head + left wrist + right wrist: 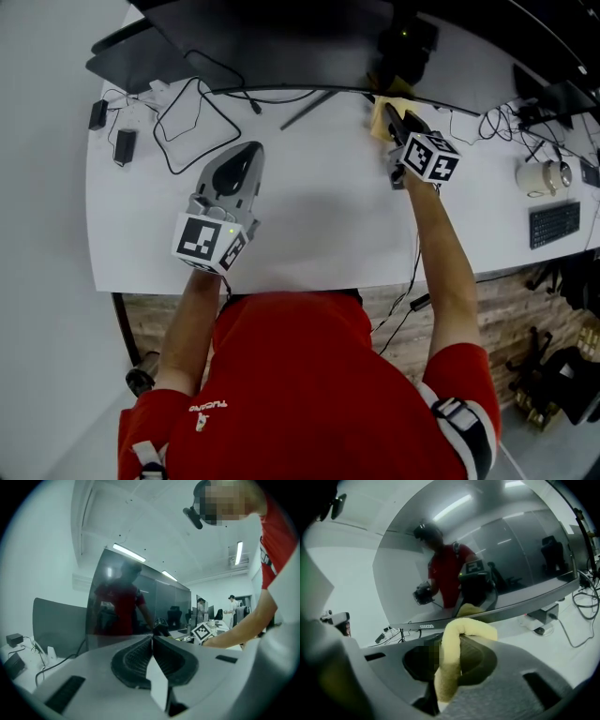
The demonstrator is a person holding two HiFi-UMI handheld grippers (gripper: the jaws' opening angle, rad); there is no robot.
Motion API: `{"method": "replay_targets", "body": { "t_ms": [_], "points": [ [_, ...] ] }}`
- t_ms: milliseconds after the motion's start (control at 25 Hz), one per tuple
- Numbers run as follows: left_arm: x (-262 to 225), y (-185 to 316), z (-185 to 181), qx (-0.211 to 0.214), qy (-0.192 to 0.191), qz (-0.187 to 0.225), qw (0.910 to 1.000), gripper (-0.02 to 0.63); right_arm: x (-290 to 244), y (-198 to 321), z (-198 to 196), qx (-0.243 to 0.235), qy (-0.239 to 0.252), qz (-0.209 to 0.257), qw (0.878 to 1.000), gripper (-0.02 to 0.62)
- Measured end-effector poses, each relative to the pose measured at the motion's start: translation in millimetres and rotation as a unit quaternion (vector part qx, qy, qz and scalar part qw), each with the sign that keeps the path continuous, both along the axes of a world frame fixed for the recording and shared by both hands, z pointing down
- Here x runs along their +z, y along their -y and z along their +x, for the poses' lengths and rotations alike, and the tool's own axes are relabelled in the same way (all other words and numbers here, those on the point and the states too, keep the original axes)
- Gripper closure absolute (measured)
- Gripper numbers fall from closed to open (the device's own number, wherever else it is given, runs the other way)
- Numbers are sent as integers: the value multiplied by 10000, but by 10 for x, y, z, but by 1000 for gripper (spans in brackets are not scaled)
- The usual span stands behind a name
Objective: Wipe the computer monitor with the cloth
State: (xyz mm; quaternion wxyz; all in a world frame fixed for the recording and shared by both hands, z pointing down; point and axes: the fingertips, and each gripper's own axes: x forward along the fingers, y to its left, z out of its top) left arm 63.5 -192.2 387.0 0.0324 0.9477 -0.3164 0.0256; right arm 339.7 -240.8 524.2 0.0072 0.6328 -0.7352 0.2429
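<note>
Head view: the right gripper (390, 116), clamped on the yellow cloth (379, 124), is nearer the monitor (281, 42) at 12 o'clock, whose long edge runs toward 9. The left gripper (246, 152), closed and empty, sits at 8 o'clock.

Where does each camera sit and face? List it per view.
Head view: on the head, facing steeply down at the desk; both arms, left tool and right tool show.
Left gripper view: on the left tool, facing along shut jaws to the monitor; the right arm shows.
Right gripper view: on the right tool, facing the monitor; cloth in its jaws; the person only reflected.
Shared: all see the monitor.
</note>
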Motion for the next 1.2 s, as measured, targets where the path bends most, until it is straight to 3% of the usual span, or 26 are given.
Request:
{"method": "replay_targets", "body": {
  "t_ms": [1200],
  "points": [
    [104,345,-2130,-414,-74,-48,9991,591,-108,897,-2673,-514,319,152,9981,531]
  ]
}}
